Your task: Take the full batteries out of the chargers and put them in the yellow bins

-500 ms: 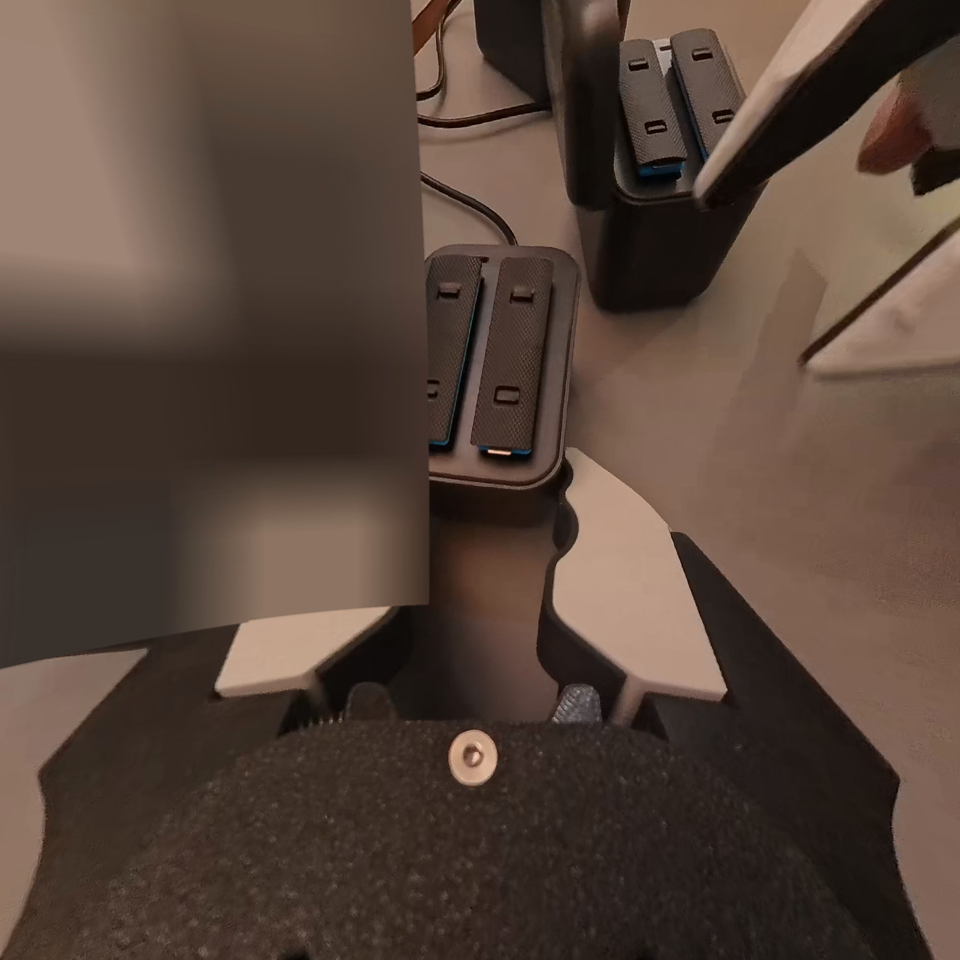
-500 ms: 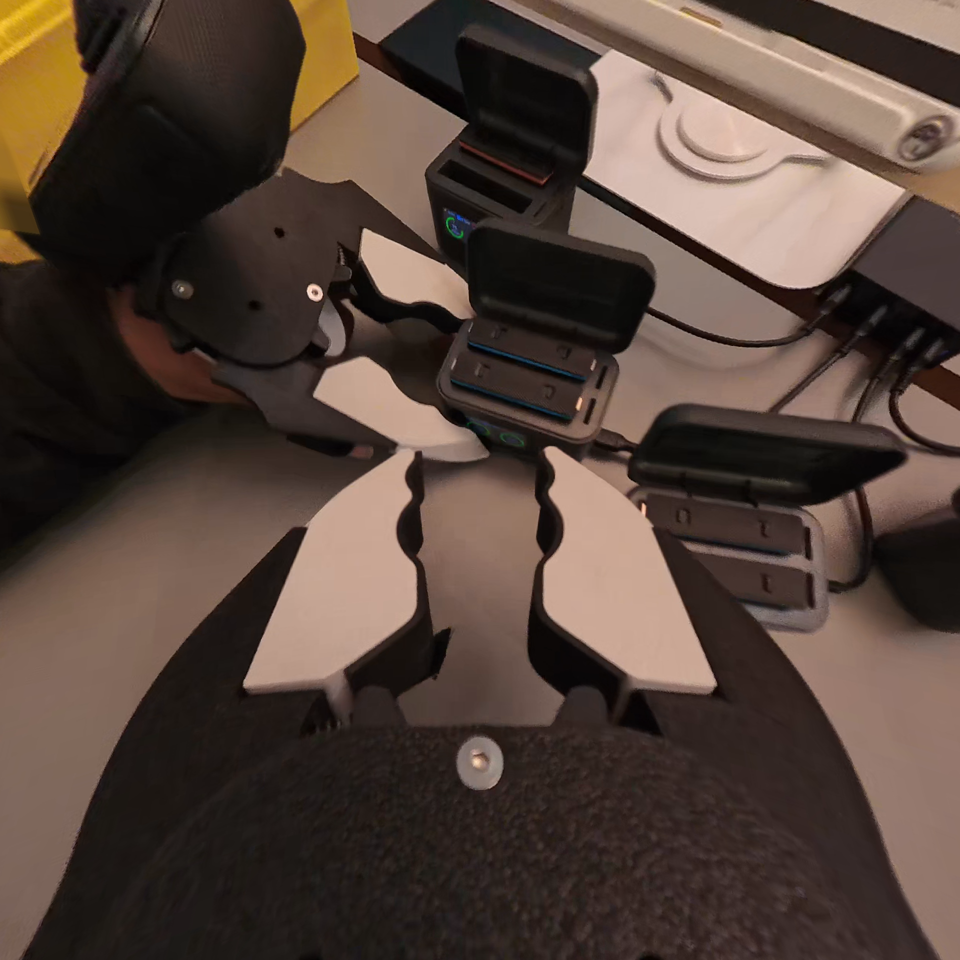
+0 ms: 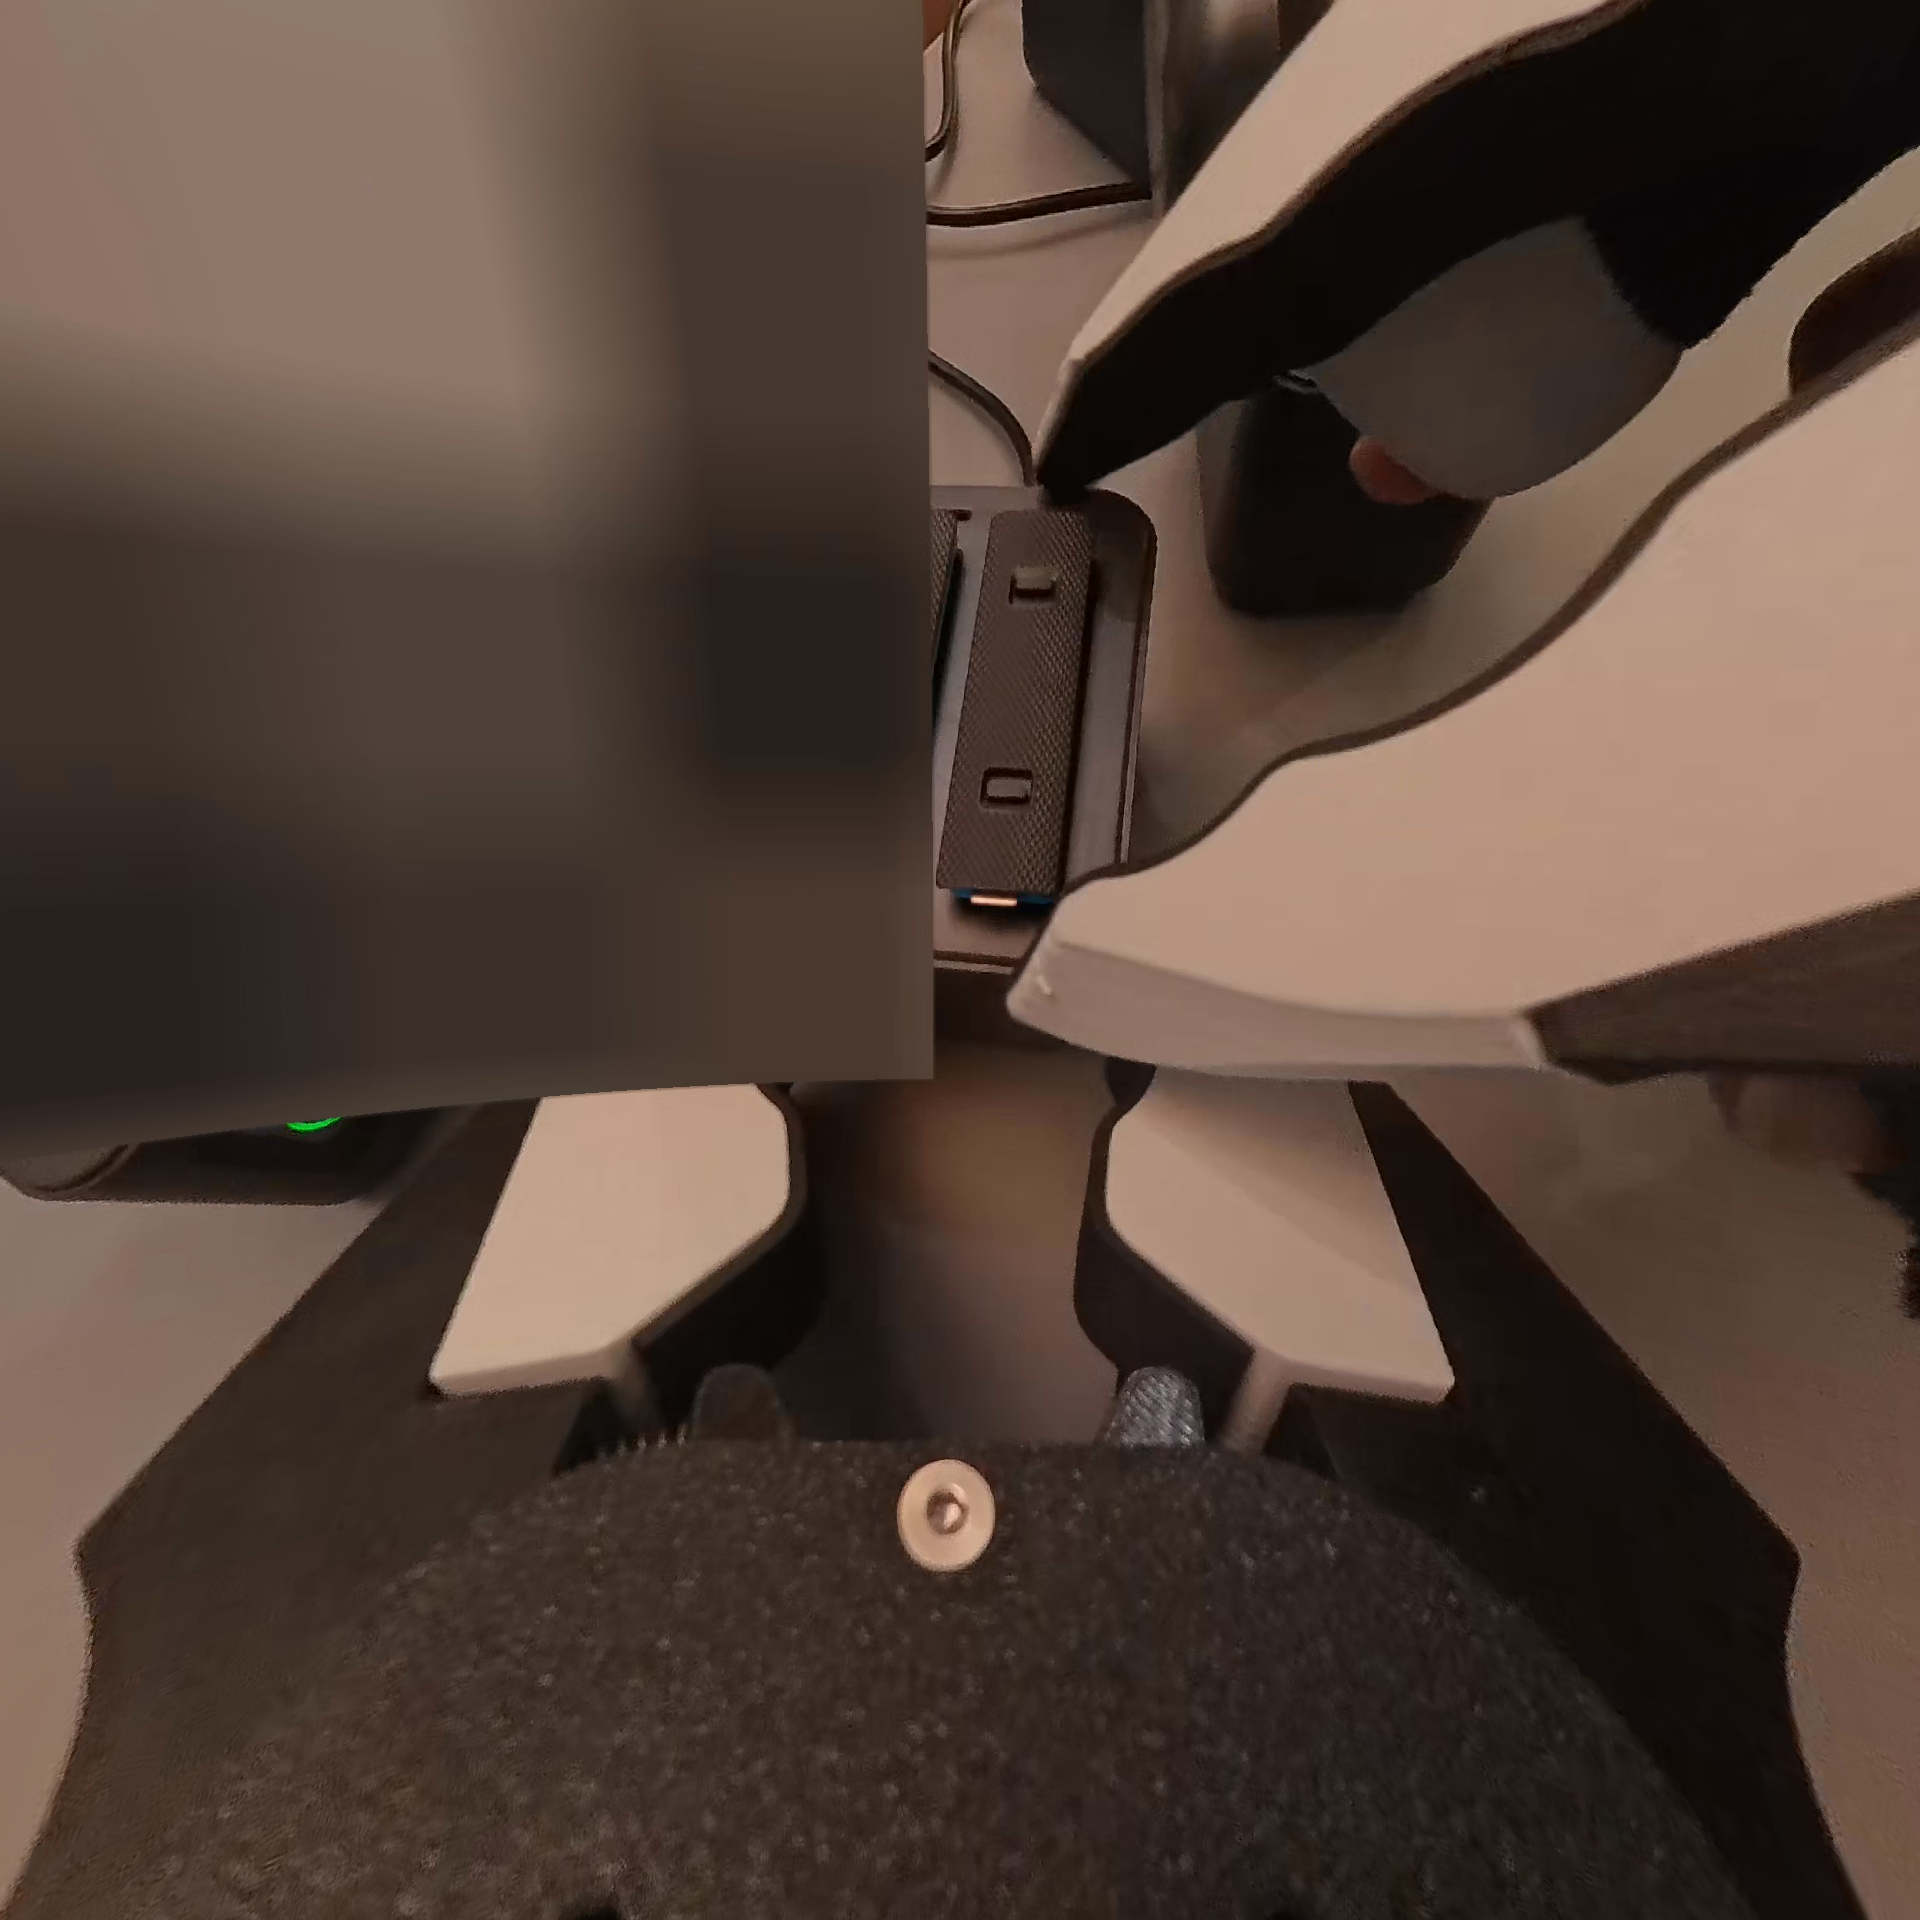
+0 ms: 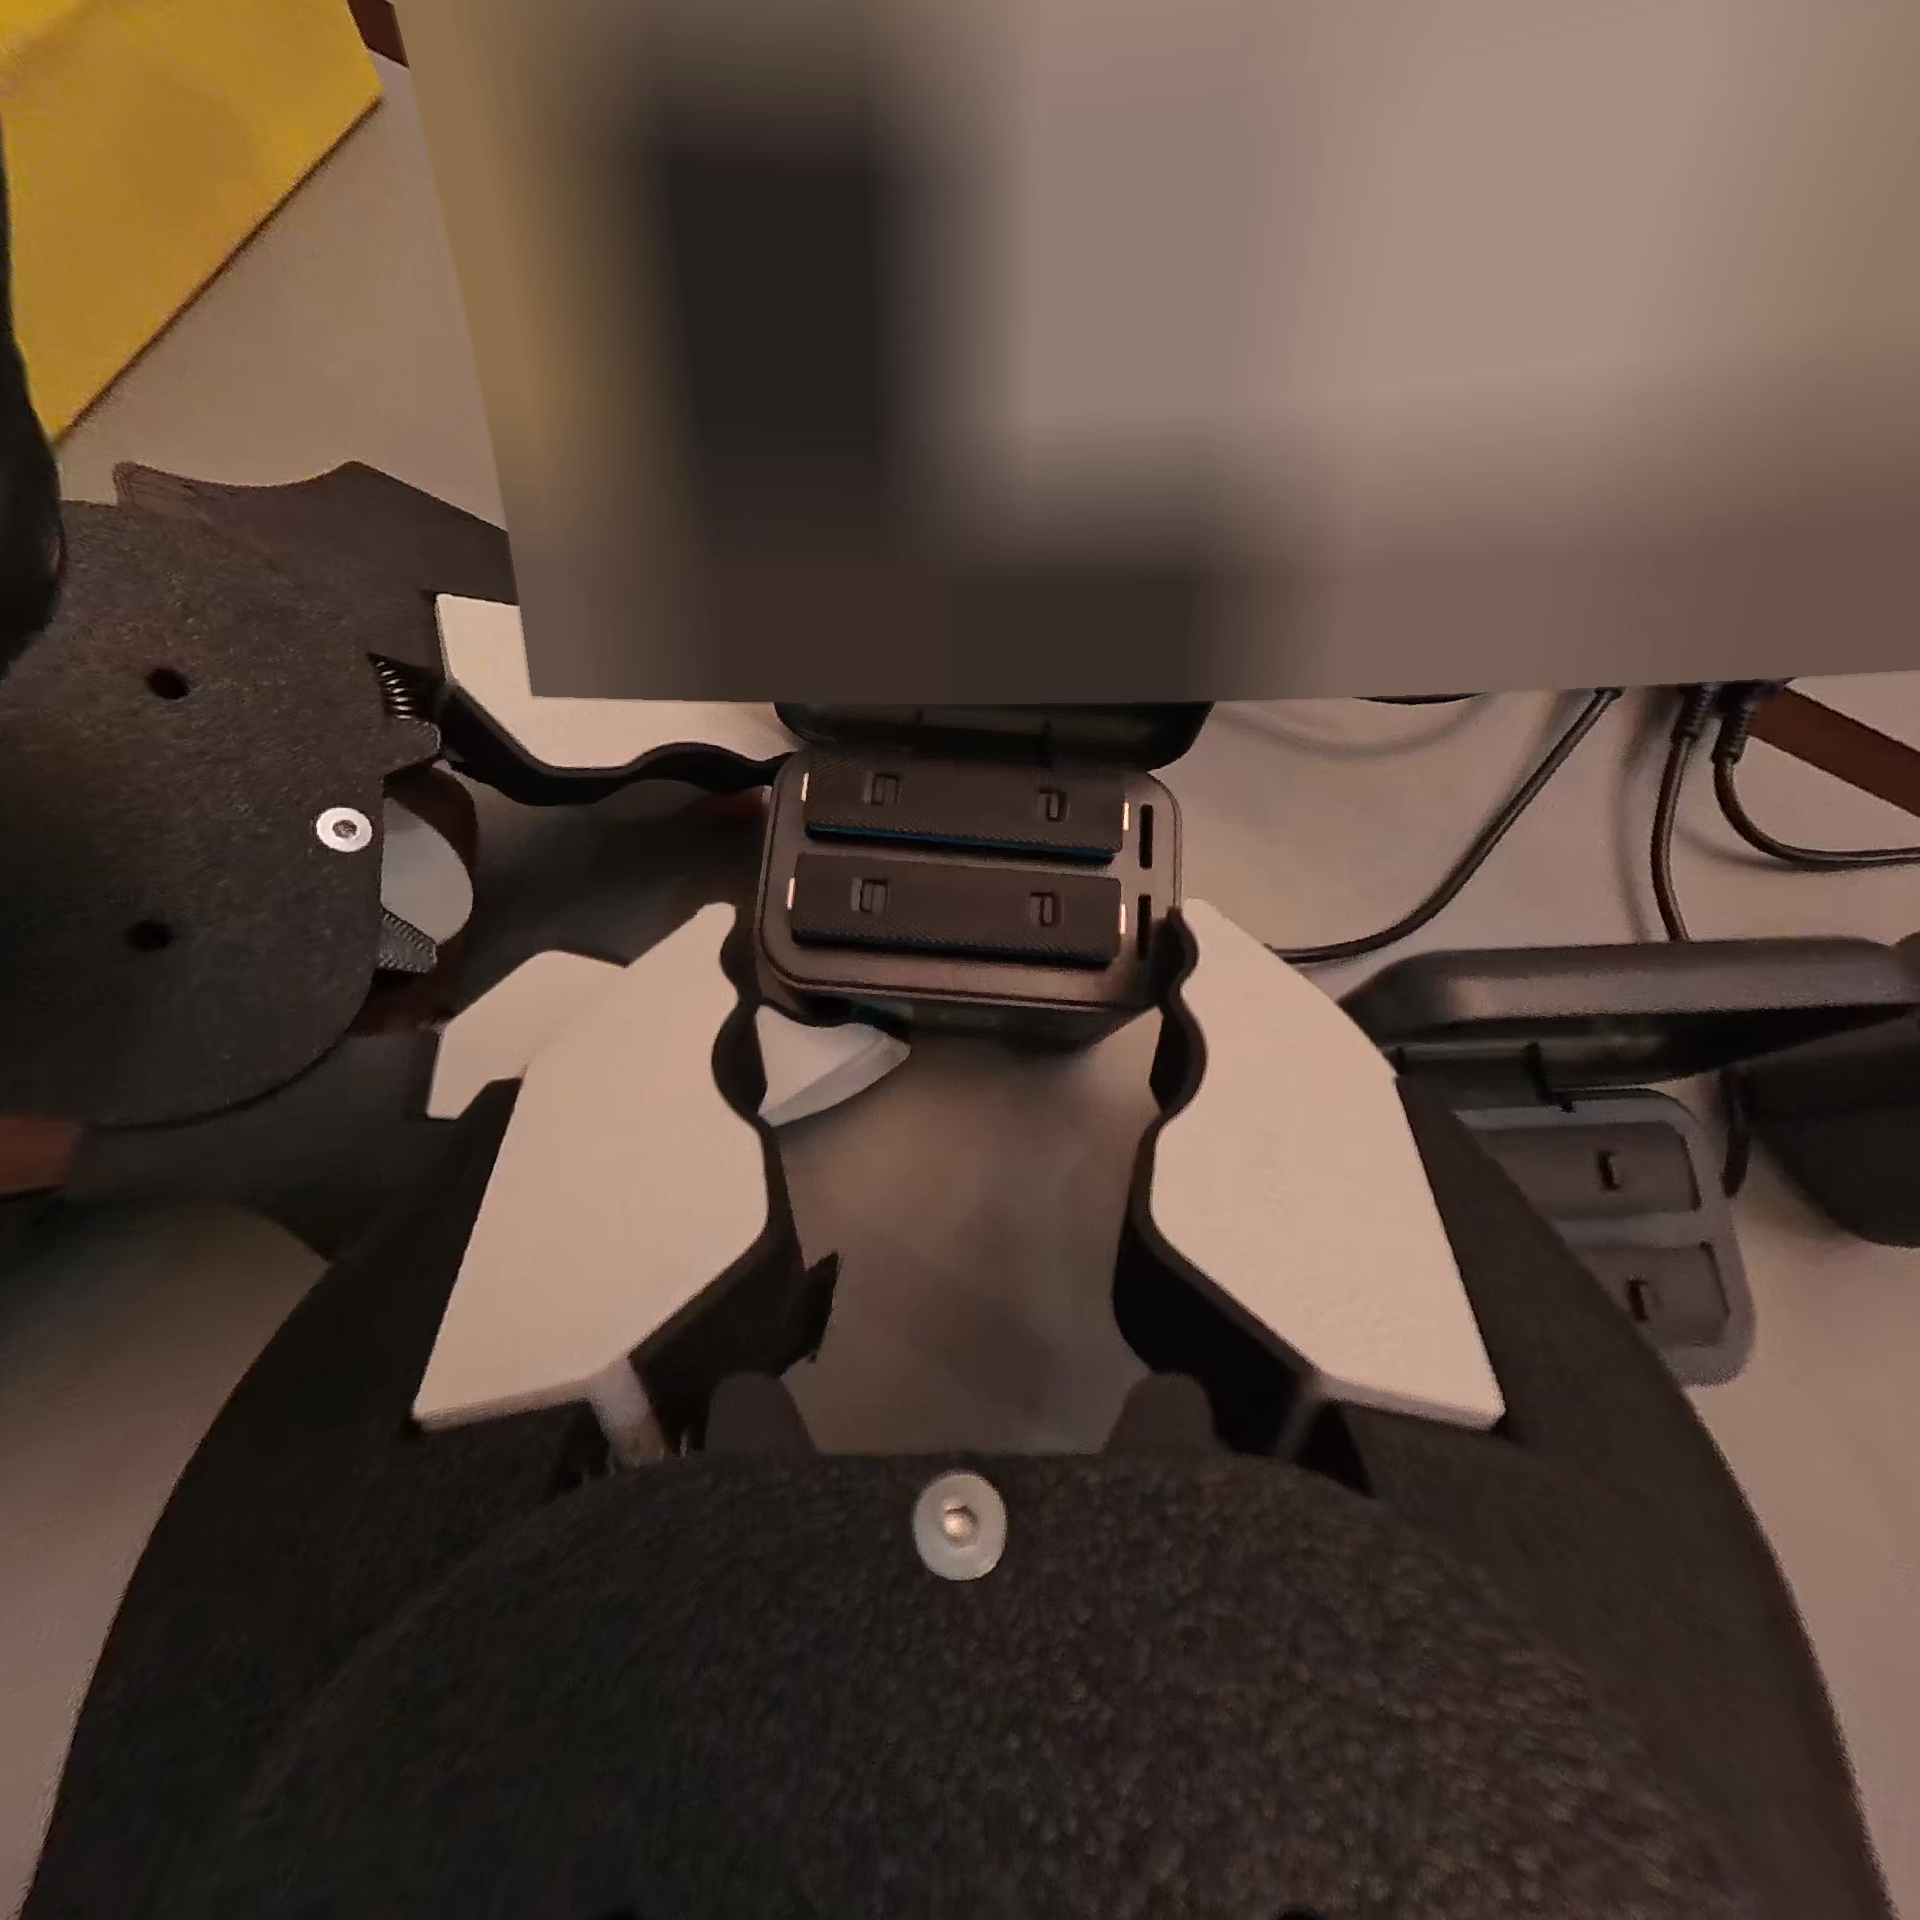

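A black charger (image 4: pixel 935 992) with its lid up holds two black batteries. The far battery (image 4: pixel 966 821) shows a blue edge; the near battery (image 4: pixel 956 909) lies in front of it. My right gripper (image 4: pixel 956 930) is open, its tips either side of the charger top at the near battery. In the left wrist view it comes in from the upper right (image 3: pixel 1039 743) around one battery (image 3: pixel 1013 707). My left gripper (image 3: pixel 945 1091) has the charger body between its fingers and seems shut on it; a blurred patch hides its left tip. It also shows in the right wrist view (image 4: pixel 821 914).
A yellow bin (image 4: pixel 156 156) stands at the far left. A second, grey charger (image 4: pixel 1621 1247) with an open lid (image 4: pixel 1662 1008) and two batteries stands to the right. Cables (image 4: pixel 1455 914) run behind. Another dark charger (image 3: pixel 1340 520) stands beyond. A green light (image 3: pixel 312 1125) glows at left. The tips of one gripper are about 5 centimetres away from the tips of the other.
My right gripper has moved forward to the charger and opened wider, so its fingers now flank the near battery. My left gripper has stayed on the charger body.
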Tool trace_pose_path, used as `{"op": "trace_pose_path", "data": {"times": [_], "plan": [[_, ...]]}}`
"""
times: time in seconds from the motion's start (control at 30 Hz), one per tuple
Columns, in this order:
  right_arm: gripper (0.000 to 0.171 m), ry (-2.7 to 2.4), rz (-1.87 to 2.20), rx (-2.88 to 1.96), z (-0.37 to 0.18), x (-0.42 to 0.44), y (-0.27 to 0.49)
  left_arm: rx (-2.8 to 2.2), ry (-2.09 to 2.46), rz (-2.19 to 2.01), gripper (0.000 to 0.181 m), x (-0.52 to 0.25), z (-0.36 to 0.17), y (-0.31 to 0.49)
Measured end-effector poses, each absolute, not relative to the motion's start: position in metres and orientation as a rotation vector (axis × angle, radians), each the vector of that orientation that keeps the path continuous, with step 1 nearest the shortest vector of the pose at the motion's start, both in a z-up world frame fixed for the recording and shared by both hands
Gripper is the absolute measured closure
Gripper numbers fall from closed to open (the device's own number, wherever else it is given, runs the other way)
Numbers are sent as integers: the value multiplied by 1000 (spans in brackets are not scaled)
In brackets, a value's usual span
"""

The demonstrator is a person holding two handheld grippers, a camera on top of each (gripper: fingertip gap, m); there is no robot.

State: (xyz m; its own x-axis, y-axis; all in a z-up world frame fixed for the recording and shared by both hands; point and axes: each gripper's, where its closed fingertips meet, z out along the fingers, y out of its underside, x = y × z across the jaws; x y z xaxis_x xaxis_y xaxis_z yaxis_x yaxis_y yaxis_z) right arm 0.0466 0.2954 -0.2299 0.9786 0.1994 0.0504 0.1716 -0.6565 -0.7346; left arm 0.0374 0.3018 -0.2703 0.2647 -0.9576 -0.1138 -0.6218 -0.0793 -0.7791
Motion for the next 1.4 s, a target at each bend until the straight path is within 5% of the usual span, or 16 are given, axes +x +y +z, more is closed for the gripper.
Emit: {"op": "trace_pose_path", "data": {"times": [0.73, 0.83, 0.93, 1.4], "plan": [[113, -223, 93, -2289, -227, 46, 298, -1804, 1422, -575, 124, 38, -270, 303], [113, -215, 106, -2287, -226, 46, 297, -1800, 1402, -555, 103, 39, -269, 307], [113, -198, 137, -2288, -225, 46, 297, -1765, 1410, -572, 123, 42, -266, 304], [114, -204, 139, -2301, -224, 48, 297, -1809, 1401, -634, 124, 44, -267, 301]]}}
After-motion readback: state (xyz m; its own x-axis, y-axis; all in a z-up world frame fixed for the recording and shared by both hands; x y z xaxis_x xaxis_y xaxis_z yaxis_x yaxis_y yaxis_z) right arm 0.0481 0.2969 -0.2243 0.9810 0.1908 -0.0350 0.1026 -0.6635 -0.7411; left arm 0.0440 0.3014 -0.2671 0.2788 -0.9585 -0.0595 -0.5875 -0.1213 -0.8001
